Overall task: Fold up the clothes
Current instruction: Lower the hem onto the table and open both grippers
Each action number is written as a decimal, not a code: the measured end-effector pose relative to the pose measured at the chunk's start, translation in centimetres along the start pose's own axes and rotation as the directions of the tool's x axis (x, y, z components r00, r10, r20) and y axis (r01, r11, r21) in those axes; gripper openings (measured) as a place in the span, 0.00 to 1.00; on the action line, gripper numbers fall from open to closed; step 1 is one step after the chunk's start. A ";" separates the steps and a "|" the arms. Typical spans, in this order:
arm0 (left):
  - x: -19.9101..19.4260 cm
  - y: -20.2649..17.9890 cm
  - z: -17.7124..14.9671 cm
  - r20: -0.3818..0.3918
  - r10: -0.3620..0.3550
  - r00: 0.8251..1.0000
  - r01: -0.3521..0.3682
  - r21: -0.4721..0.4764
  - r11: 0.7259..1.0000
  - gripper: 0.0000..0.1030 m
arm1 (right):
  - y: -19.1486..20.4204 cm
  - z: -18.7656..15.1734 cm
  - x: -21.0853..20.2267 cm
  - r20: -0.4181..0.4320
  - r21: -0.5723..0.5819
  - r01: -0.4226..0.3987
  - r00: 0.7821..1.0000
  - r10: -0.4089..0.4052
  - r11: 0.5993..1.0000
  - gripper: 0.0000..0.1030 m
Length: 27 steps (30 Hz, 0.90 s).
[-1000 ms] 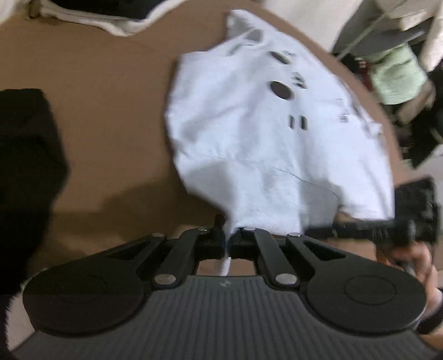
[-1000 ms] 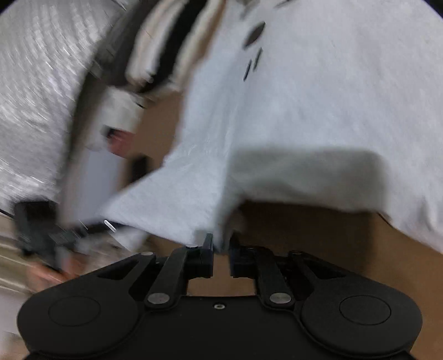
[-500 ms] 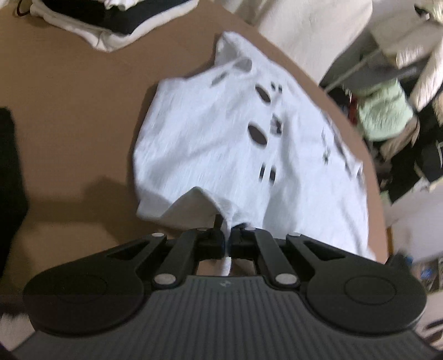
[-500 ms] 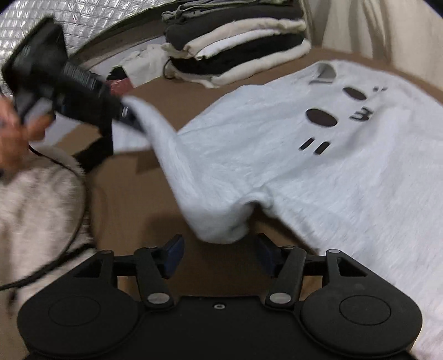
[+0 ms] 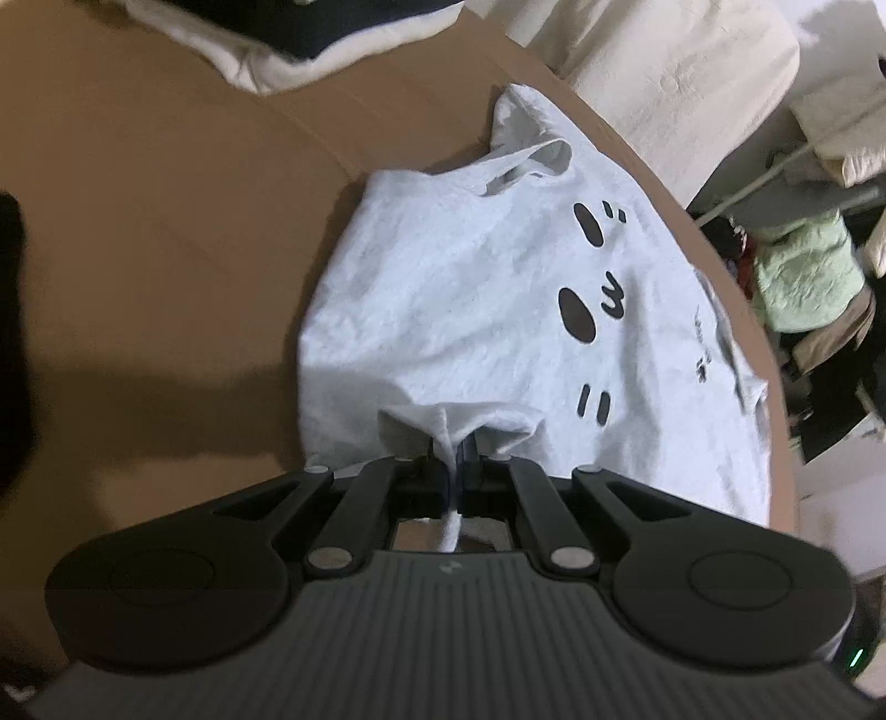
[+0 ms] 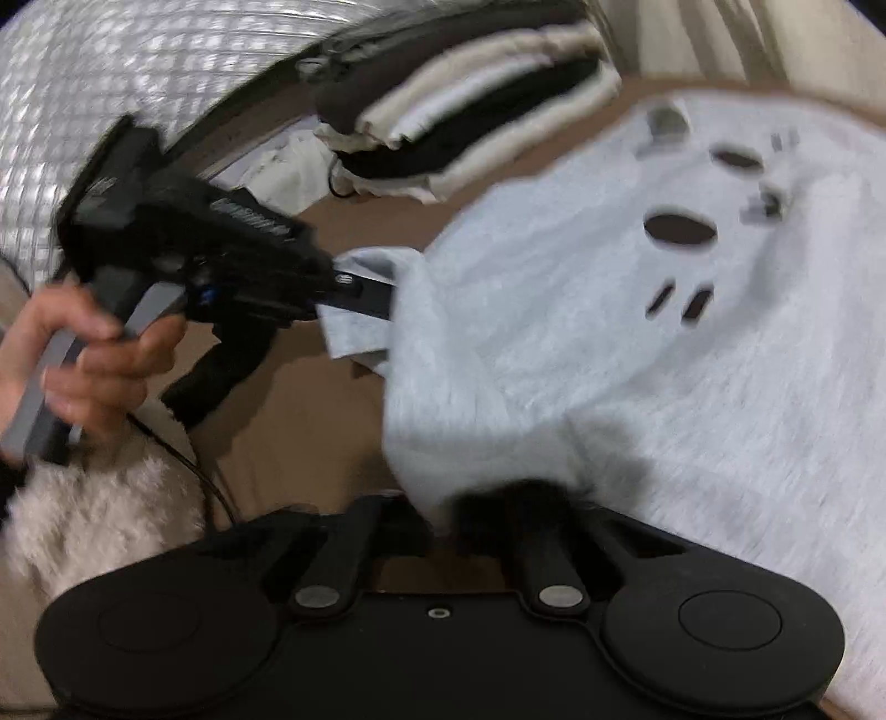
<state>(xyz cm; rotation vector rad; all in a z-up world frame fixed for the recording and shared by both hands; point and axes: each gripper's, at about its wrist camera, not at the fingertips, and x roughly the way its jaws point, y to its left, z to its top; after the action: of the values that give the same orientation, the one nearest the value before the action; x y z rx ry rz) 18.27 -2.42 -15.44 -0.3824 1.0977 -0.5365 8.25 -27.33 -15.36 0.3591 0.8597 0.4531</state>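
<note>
A pale grey T-shirt (image 5: 470,310) with a black cartoon face print lies on the brown table (image 5: 166,221), collar at the far end. My left gripper (image 5: 454,471) is shut on a bunched edge of the shirt at its near side. The shirt also fills the right wrist view (image 6: 637,360), where the left gripper (image 6: 382,293) holds a sleeve or corner at the shirt's left edge. My right gripper (image 6: 487,515) sits at the shirt's near edge; cloth drapes over its blurred fingers, so I cannot tell how the jaws stand.
A stack of folded black and cream clothes (image 6: 470,111) stands at the table's far side, also in the left wrist view (image 5: 288,44). Dark cloth (image 5: 11,332) lies at the left. The table edge (image 5: 775,387) curves on the right, with clutter beyond.
The left gripper has carried its held part of the shirt inward over the body. The right gripper let go of the cloth, opened, then moved onto the shirt's near edge.
</note>
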 end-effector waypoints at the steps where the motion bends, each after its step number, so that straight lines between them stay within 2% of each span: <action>1: -0.7 -0.4 -0.1 -0.001 0.006 1.000 -0.006 0.033 0.999 0.02 | 0.0 0.1 -0.3 -0.008 0.028 -0.022 1.000 0.022 0.999 0.07; 4: -3.4 -1.6 -0.7 -0.052 -0.005 0.999 0.012 0.135 0.991 0.02 | 0.7 -0.2 -2.6 -0.027 0.097 -0.132 0.990 0.136 0.986 0.07; 8: -6.1 -1.5 -2.3 -0.154 0.014 0.988 0.019 0.206 0.978 0.02 | 0.6 -1.2 -4.7 -0.093 0.212 -0.191 0.972 0.214 0.958 0.07; 10: -6.4 -1.3 -3.3 -0.186 0.063 0.980 -0.017 0.237 0.971 0.03 | 0.0 -2.0 -4.3 -0.127 0.243 -0.158 0.973 0.193 0.957 0.09; 12: -6.3 -1.0 -4.2 -0.213 0.074 0.974 -0.022 0.240 0.970 0.03 | -0.6 -2.8 -3.5 -0.165 0.260 -0.108 0.974 0.154 0.960 0.13; 14: -6.5 -1.0 -5.2 -0.222 0.088 0.971 -0.030 0.251 0.968 0.03 | -0.8 -3.8 -2.7 -0.197 0.265 -0.095 0.969 0.150 0.959 0.16; 16: -7.2 -1.7 -6.1 -0.214 0.086 0.973 -0.026 0.271 0.962 0.04 | -0.7 -4.5 -3.0 -0.206 0.247 -0.082 0.969 0.135 0.966 0.25; 17: -8.0 -2.0 -6.5 -0.185 0.078 0.980 -0.025 0.272 0.962 0.07 | -0.8 -4.8 -3.6 -0.194 0.234 -0.072 0.974 0.119 0.969 0.33; 18: -9.0 -2.4 -6.7 -0.137 0.067 0.988 -0.026 0.279 0.960 0.14 | -1.1 -5.0 -4.9 -0.162 0.228 -0.050 0.983 0.088 0.972 0.42; 19: -10.0 -3.1 -7.0 -0.079 0.059 0.995 -0.034 0.296 0.955 0.19 | -1.5 -5.3 -6.2 -0.129 0.221 -0.027 0.990 0.057 0.975 0.44; 21: -10.5 -4.8 -7.1 -0.002 0.047 0.999 -0.044 0.339 0.940 0.38 | -2.2 -5.9 -8.7 -0.062 0.211 0.018 0.998 -0.005 0.977 0.46; 22: -10.3 -5.9 -7.2 0.017 0.041 0.999 -0.044 0.363 0.931 0.40 | -2.8 -6.4 -10.1 -0.028 0.215 0.044 0.999 -0.039 0.976 0.47; 24: -8.6 -8.4 -7.0 0.004 0.041 0.999 -0.039 0.408 0.912 0.40 | -4.8 -8.3 -13.4 0.043 0.269 0.115 0.990 -0.131 0.956 0.47; 27: -5.2 -12.2 -7.1 -0.009 0.024 1.000 -0.017 0.459 0.888 0.40 | -7.8 -11.4 -18.3 0.115 0.369 0.221 0.953 -0.280 0.903 0.51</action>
<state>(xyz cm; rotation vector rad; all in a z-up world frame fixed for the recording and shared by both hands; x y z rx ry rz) 7.27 -9.50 -7.93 0.0499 0.9494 -0.7600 -9.34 -42.04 -14.23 0.5994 0.8104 0.0228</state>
